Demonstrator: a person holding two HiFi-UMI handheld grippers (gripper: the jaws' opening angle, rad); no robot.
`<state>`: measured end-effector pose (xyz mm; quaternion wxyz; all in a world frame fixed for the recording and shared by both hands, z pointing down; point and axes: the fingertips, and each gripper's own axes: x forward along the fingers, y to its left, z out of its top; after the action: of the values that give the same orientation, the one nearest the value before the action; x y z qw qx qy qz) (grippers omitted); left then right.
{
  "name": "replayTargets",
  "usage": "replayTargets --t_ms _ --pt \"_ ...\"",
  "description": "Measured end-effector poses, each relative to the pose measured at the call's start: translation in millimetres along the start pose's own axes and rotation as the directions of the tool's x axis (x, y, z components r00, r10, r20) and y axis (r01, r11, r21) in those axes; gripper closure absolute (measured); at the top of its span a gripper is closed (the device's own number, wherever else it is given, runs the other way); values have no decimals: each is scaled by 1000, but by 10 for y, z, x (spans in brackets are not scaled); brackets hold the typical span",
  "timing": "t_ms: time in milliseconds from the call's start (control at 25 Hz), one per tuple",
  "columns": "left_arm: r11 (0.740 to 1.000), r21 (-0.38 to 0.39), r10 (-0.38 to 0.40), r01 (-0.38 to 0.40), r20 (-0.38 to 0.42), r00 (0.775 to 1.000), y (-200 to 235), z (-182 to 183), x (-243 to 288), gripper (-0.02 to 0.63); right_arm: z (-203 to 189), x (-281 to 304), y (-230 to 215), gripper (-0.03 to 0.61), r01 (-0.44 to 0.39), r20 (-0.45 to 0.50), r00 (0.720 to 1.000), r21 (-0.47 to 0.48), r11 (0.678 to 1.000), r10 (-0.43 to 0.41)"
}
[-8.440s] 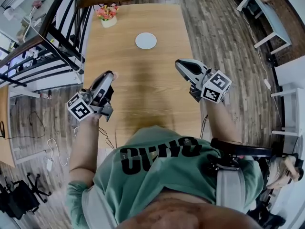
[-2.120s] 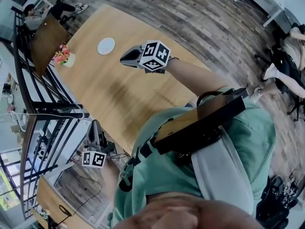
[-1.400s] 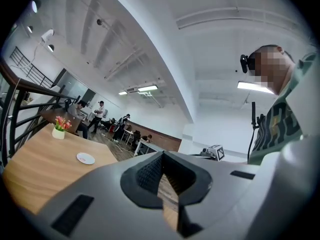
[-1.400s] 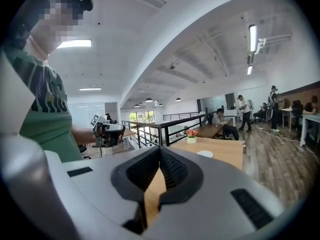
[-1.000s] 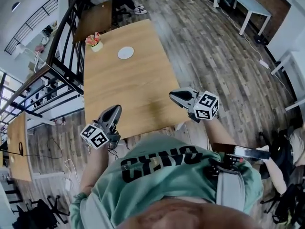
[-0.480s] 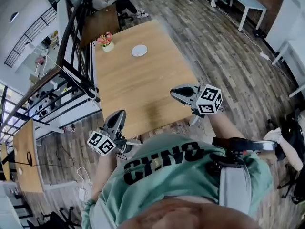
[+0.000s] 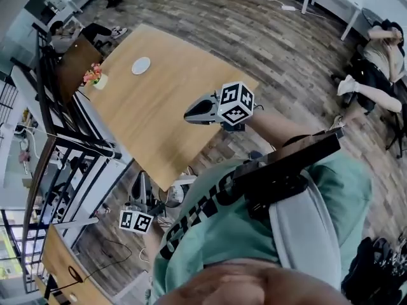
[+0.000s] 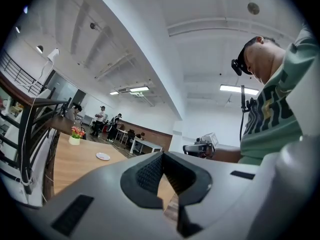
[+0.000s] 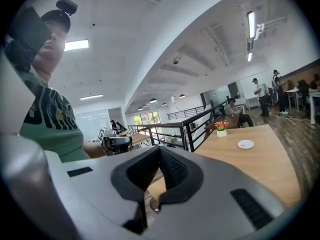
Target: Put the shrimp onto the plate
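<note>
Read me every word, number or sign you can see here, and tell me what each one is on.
Nothing reads for certain.
On the green shirt: big dark letters, folded and partly hidden, not readable.
On the right tool's cube and the left tool's cube: black-and-white square markers, no words.
On the plate: no print visible.

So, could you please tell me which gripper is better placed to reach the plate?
Right, probably: the right gripper hangs over the table, pointing toward the plate; the left gripper is off the table, low over the floor. Both are shut.

One table, one plate, one flowerpot
</note>
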<state>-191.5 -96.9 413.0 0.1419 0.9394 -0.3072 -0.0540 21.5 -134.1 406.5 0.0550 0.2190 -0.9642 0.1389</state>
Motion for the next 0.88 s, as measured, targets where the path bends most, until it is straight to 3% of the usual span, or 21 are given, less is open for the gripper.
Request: replayTargets --t_ms 320,480,880 --pt "999 41 10 -12 38 999 -369 34 162 607 83 -336 60 571 -34 14 999 -50 998 35" --pt "999 7 36 -36 60 998 -653 -163 513 607 -39 -837 -110 571 -37 19 999 -63 997 39" --pt "1000 -16 -12 12 3 1000 -1302 -448 1419 607 -271 -1700 -552 572 6 16 1000 -57 998 -5"
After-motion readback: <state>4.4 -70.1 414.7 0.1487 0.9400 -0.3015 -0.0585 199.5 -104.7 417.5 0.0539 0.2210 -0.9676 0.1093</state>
